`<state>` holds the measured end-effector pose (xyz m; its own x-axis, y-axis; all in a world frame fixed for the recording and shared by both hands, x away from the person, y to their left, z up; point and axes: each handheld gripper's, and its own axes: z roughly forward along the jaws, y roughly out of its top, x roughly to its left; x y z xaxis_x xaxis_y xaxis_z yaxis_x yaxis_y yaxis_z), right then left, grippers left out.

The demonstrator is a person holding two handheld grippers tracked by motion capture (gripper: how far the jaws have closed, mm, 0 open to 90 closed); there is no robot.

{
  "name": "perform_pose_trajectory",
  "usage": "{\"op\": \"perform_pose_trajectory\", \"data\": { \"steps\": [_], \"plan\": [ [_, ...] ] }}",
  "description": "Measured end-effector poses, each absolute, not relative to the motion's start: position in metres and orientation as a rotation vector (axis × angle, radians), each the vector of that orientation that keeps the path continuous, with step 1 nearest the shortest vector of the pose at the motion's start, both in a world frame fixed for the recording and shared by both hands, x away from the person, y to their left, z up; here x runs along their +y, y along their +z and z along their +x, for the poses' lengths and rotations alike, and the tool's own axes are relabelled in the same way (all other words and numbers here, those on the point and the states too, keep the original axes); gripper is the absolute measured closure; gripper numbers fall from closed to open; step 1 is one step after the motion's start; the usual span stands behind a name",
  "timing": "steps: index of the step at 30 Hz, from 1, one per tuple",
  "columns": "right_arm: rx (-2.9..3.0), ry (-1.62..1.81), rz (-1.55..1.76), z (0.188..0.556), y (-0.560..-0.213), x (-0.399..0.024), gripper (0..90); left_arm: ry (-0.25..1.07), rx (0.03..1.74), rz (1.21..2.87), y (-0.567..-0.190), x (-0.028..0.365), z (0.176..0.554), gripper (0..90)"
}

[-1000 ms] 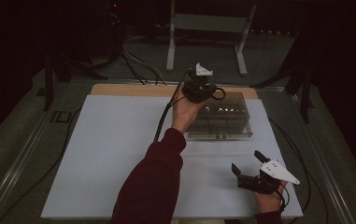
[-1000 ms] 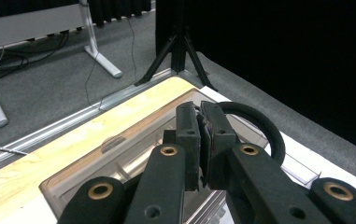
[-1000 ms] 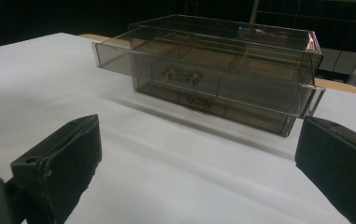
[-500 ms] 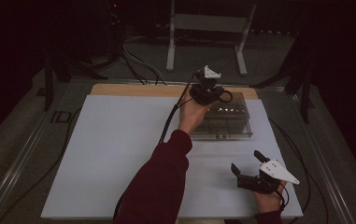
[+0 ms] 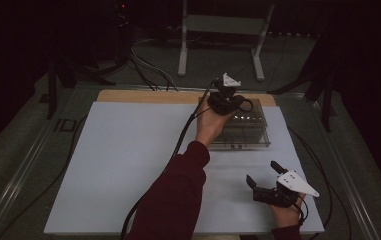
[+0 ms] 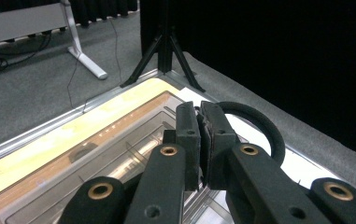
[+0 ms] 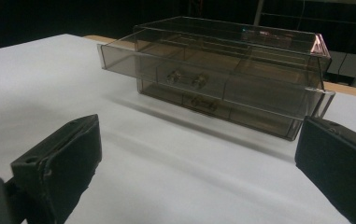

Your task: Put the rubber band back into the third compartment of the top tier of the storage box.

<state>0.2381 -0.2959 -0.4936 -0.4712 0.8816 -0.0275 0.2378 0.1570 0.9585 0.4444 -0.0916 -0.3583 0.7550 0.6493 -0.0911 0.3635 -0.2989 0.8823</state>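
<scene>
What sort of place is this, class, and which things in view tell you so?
Probably a lab or recording studio, not a home: black curtains close off the space, a tripod stand stands on grey carpet beside the table, and a person works hand-held grippers, left gripper and right gripper, near a clear drawer box.

the left hand hides part of the clear drawer box (its contents too dim to tell).

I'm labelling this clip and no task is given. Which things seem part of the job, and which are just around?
Likely in the job:
- clear drawer box, top drawer pulled out a little
- left claw, shut, above the box
- right claw, open, on the white mat

Just around:
- metal stand
- floor cables
</scene>
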Motion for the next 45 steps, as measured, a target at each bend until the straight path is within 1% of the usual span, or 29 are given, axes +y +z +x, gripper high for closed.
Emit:
{"op": "perform_pose_trajectory", "data": {
  "steps": [45],
  "plan": [
    [1.827, 1.346, 1.059, 0.24, -0.494, -0.293, 1.2, 0.317, 0.741, 1.937, -0.377, -0.12, 0.439, 88.0]
  ]
}}
